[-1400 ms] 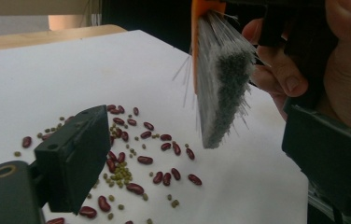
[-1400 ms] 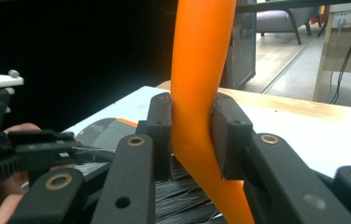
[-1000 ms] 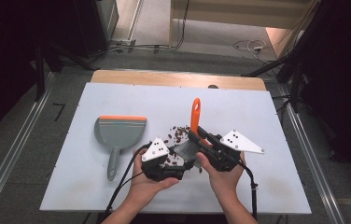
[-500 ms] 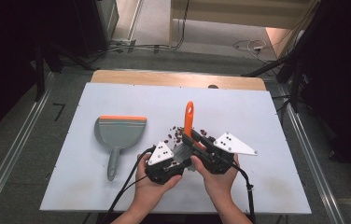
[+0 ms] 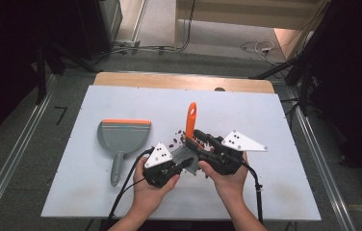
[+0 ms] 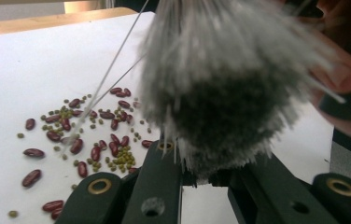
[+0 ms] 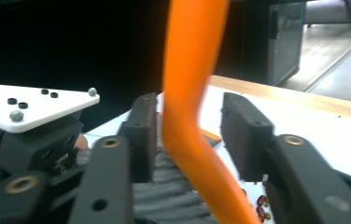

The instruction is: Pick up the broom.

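Since the earlier frame both hands drew toward the table's near edge and the brush [image 5: 190,126] passed over; left gripper [image 5: 181,167] has just clamped on its grey bristles [image 6: 220,88], right gripper [image 5: 199,136] has just slackened, orange handle [image 7: 190,88] loose between its jaws. Step looks like a mid-handover regrip; dustpan [image 5: 121,139] idle far left, beans [image 6: 87,135] scattered mid-table; next: right should re-close on the handle, then sweep left.

The brush [image 5: 188,144] has a smooth, glossy orange plastic handle [image 7: 187,93] and soft, fine grey bristles [image 6: 225,79] that fray into loose strands. The dustpan [image 5: 121,139] looks like matt grey plastic with an orange rim, and the table [image 5: 265,115] is a smooth, matt white board edged in pale wood. The 2 grippers' jaws are matt black plastic with brass-coloured rivets, and the red beans [image 6: 71,140] shine.
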{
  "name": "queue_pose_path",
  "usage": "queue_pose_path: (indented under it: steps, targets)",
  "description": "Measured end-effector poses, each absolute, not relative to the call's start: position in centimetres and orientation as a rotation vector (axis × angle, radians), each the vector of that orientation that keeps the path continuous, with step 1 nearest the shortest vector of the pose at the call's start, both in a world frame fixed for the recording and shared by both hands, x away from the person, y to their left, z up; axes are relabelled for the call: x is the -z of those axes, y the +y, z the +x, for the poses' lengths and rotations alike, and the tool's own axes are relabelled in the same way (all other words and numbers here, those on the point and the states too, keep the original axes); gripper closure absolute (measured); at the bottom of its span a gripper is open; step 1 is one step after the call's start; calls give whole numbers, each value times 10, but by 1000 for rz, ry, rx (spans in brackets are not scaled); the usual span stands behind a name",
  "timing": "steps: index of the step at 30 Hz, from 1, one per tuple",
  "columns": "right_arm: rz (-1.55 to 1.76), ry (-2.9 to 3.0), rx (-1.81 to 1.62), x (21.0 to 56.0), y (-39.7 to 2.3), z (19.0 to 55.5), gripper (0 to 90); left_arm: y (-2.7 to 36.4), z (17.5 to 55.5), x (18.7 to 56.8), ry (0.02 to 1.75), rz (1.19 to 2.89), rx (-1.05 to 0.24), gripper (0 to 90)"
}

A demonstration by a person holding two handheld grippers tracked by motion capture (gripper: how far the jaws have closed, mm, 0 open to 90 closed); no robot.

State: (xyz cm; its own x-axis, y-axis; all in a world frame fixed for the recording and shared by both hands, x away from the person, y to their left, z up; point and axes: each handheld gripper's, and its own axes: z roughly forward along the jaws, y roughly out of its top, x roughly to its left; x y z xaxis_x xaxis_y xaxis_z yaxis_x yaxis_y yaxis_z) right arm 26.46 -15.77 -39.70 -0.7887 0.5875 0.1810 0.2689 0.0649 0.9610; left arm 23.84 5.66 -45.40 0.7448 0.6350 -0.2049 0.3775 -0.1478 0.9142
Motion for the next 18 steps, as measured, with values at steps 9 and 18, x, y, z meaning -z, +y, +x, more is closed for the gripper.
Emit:
queue_pose_path:
  steps: [9, 18]
  targets:
    - [746, 2160, -1906, 386, -187, 282, 496, 77, 246, 449, 703, 1787, -211, 860]
    - [586, 2419, -2019, 396, -194, 298, 563, 89, 248, 444, 521, 1835, -103, 860]
